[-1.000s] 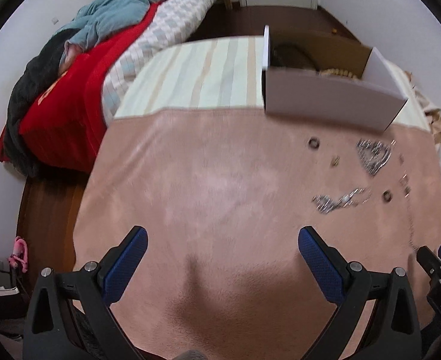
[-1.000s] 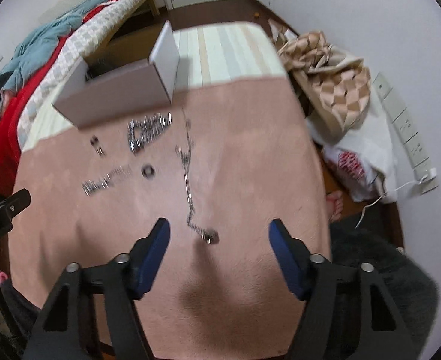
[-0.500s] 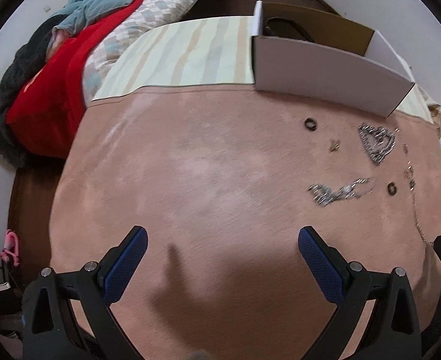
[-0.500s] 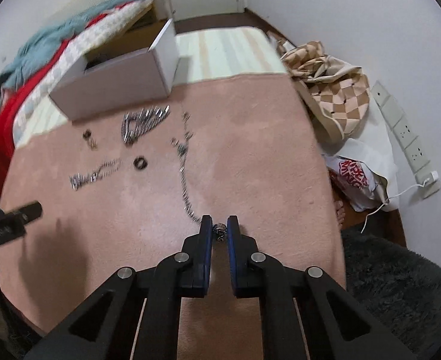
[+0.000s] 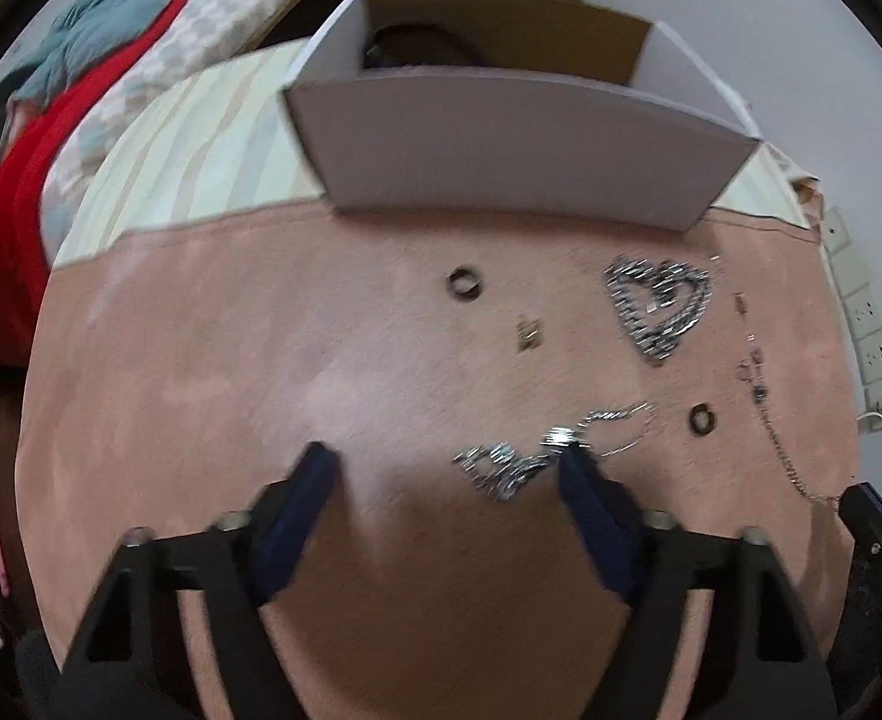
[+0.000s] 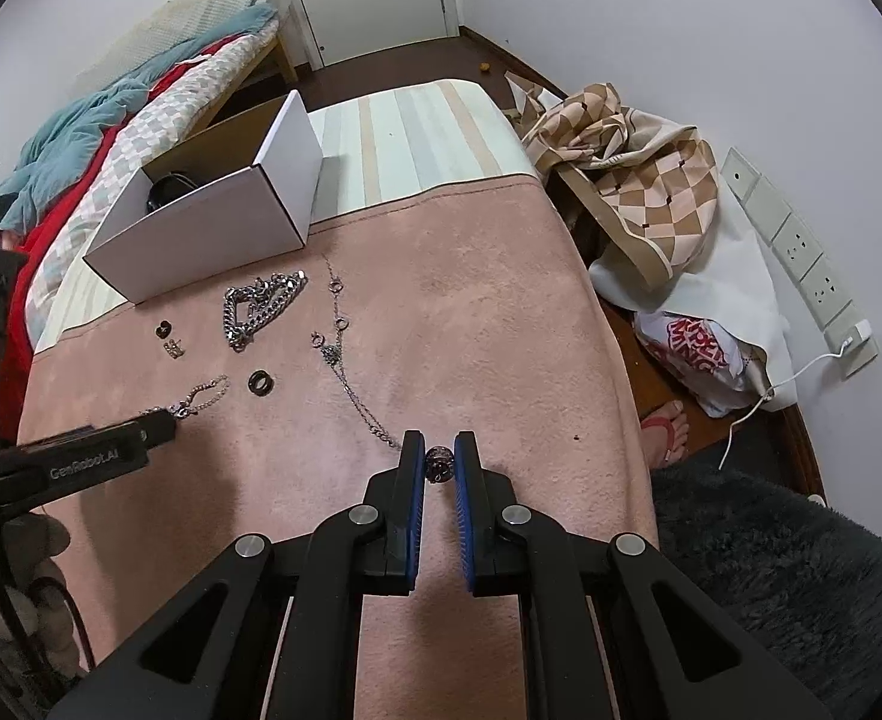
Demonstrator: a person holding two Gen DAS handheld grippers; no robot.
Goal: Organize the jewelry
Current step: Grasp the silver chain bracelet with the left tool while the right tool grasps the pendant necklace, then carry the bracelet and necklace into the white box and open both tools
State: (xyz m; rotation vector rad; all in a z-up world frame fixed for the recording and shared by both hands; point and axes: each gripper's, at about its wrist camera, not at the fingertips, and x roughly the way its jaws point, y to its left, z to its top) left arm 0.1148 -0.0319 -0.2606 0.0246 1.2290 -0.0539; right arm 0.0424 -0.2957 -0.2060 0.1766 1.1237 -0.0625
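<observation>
Jewelry lies on a pink blanket [image 6: 501,312] in front of a white open box [image 5: 501,162] [image 6: 201,228]. My left gripper [image 5: 444,468] points down over a silver bracelet [image 5: 501,471] [image 6: 201,399]. Its jaws are closing, with the bracelet between them beside the right finger [image 5: 585,492]. My right gripper [image 6: 440,450] is shut on the bead pendant [image 6: 440,463] at the near end of a thin chain necklace [image 6: 345,372] [image 5: 765,414]. A heavy curb chain [image 5: 660,306] [image 6: 258,306], two black rings [image 5: 466,285] [image 5: 703,420] and a small charm [image 5: 528,333] lie loose.
A striped mattress [image 6: 417,132] and red and teal bedding [image 6: 99,120] lie beyond the box. Off the right edge are a checkered bag [image 6: 639,180], wall sockets [image 6: 801,252], a dark shaggy rug [image 6: 801,570] and a person's sandalled foot [image 6: 669,432].
My left gripper moved right and down over the bracelet, and its jaws narrowed. My right gripper went from open around the bead pendant to shut on it.
</observation>
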